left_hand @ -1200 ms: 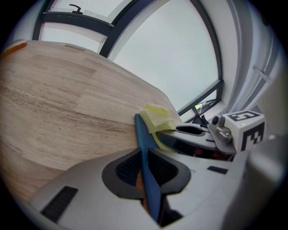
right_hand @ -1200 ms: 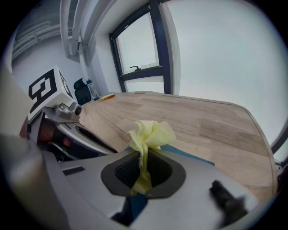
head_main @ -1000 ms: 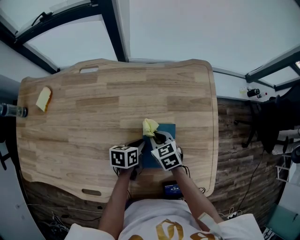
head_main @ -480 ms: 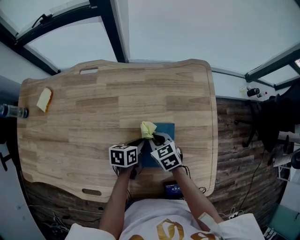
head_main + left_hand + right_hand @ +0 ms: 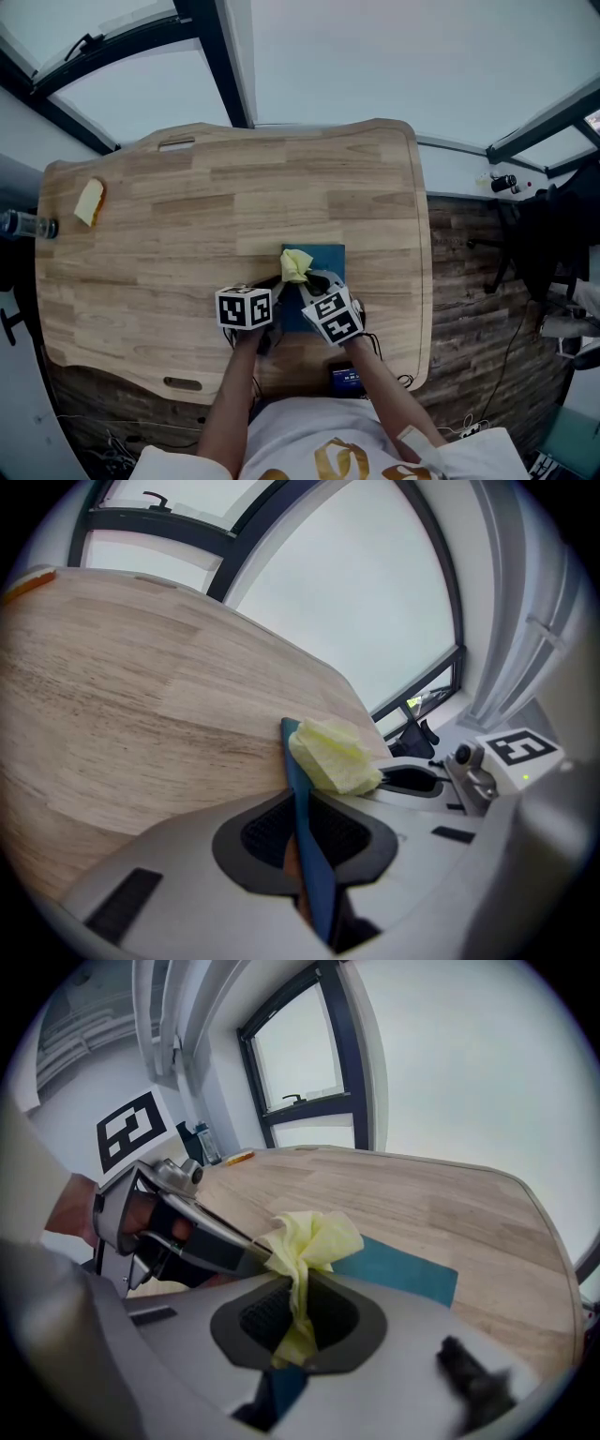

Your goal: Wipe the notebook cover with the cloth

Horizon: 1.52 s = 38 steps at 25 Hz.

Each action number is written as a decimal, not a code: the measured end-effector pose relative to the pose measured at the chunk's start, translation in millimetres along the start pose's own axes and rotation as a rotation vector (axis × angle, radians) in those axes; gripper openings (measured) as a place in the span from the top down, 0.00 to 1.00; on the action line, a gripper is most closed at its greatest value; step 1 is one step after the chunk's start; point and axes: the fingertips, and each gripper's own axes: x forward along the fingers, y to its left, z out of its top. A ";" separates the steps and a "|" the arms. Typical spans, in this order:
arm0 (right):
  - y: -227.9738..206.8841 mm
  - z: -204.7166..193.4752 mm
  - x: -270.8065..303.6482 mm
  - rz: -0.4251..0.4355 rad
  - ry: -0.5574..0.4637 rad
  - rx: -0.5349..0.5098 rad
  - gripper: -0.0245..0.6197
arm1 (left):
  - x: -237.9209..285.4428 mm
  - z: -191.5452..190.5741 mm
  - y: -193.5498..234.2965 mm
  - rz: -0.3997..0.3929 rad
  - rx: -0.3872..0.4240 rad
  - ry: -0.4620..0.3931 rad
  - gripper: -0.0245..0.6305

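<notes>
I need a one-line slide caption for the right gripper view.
Right tool shut on the yellow cloth over the blue notebook, which the left tool clamps on the wooden table.

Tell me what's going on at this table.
A person is working with a hand-held gripper in each hand at a wooden table. The left hand-held gripper is shut on the edge of a blue notebook, holding it steady. The right hand-held gripper is shut on a bunched yellow cloth, which sits over the notebook's cover near its far left corner. It looks like the cover is being wiped.
</notes>
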 end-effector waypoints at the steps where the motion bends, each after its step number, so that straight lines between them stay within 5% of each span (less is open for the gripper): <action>1: 0.6 0.2 -2.0 -0.001 -0.002 0.001 0.90 | -0.2 -0.1 0.3 0.003 0.002 -0.001 0.87; 38: 53.7 -58.6 -28.4 0.042 0.116 -0.018 0.90 | -2.0 2.2 -2.8 0.019 0.029 -0.020 0.87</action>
